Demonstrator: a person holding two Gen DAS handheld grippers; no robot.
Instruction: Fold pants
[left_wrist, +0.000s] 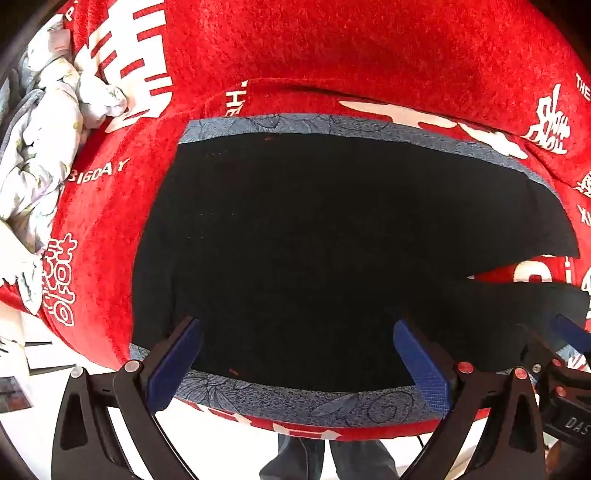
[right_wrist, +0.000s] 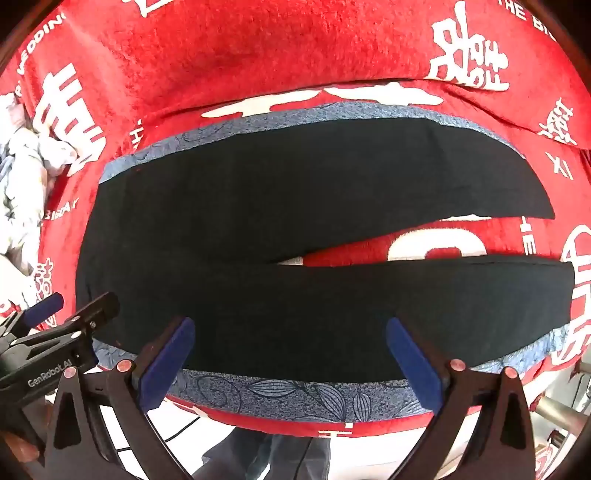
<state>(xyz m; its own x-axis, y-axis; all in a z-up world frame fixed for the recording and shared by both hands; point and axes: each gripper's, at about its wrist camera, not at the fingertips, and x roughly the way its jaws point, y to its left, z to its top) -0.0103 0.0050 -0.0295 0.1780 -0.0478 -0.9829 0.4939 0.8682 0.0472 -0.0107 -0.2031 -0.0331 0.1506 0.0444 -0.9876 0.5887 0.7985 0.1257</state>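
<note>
the black pants lie flat on a blue-grey floral mat over a red blanket with white lettering, waist to the left, two legs splayed to the right with a strip of blanket showing between them. a crumpled pale floral cloth sits well apart at far left. the left tool hovers over the waist end, fingers spread wide, holding nothing. the right tool hovers over the near leg, equally wide and empty. the fabric looks light, soft and limp, likely to sag and slide; judged best pinched at the near leg's hem and the waistband edge.
</note>
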